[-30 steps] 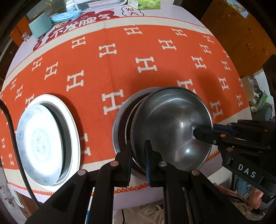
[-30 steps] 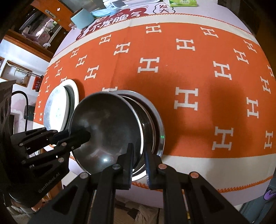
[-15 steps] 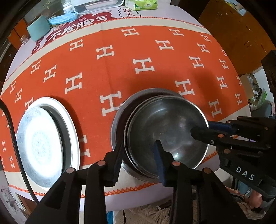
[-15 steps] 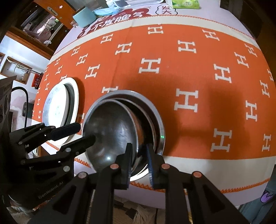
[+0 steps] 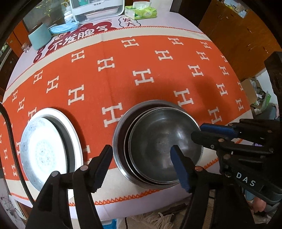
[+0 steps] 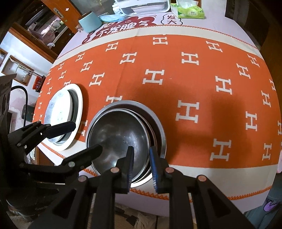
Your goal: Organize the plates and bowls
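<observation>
can't count the bowls (image 5: 158,146) for sure: reading three nested steel rims, lower walls hidden by the top bowl. near rim of the stack covered by gripper fingers in both views. same with the plates (image 5: 42,151): seeing a patterned one sitting tilted in a bigger white plate (image 5: 75,133), anything under them hidden. pattern too washed out to read. near edge of the surface (image 5: 123,206) cut off behind the gripper bodies. far end bent by the fisheye and cropped at the top: cup (image 5: 39,37), mask (image 5: 63,28), tissue pack (image 5: 141,12), only the lower part of a white appliance (image 5: 97,10). hands out of frame, only black gripper frames showing.

placing the stack on the orange cloth (image 5: 123,79) near the front edge, plates just beside it on its left, not touching.

left gripper (image 5: 141,156): pointing steeply down over the left side of the stack. jaws wide apart, just been opening. one finger outside the outer bowl's rim, the other over the top bowl's inside, gripping nothing.

right gripper (image 6: 141,152): also pointing steeply down, at the right side of the stack. jaws a little apart, just been easing open. straddling the top bowl's rim with a gap showing, no clamp.
</observation>
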Action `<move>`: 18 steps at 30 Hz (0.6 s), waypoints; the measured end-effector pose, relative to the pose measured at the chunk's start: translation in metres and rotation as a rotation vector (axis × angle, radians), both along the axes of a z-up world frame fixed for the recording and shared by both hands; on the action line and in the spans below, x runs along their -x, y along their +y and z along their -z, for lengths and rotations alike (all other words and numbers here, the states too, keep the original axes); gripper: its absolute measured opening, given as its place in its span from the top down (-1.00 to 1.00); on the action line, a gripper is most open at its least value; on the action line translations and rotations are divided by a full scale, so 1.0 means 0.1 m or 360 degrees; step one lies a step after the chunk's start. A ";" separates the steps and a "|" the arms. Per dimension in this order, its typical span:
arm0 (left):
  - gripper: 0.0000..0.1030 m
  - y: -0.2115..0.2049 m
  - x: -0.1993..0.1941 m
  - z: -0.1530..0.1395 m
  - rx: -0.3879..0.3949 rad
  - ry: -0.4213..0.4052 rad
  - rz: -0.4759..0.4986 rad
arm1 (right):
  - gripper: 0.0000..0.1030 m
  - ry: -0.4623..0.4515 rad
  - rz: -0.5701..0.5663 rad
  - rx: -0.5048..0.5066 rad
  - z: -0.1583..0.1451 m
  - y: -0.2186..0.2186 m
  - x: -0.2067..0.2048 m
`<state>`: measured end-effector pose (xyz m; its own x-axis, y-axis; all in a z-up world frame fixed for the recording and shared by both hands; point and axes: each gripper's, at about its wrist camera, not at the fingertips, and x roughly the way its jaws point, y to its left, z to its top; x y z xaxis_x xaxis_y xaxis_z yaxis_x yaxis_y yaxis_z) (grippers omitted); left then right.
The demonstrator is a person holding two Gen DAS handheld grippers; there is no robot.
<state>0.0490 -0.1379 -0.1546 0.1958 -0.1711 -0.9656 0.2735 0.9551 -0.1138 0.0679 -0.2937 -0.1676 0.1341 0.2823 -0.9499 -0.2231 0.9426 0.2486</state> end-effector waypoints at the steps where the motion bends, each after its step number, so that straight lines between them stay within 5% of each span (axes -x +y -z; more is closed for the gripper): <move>1: -0.31 0.01 0.00 -0.01 0.0010 -0.0001 -0.0003 | 0.64 -0.0005 0.0003 -0.0005 -0.01 0.00 0.00; 18: -0.62 0.23 0.04 -0.23 0.0239 -0.0086 -0.0106 | 0.18 -0.0241 0.0012 -0.0133 -0.38 -0.10 0.07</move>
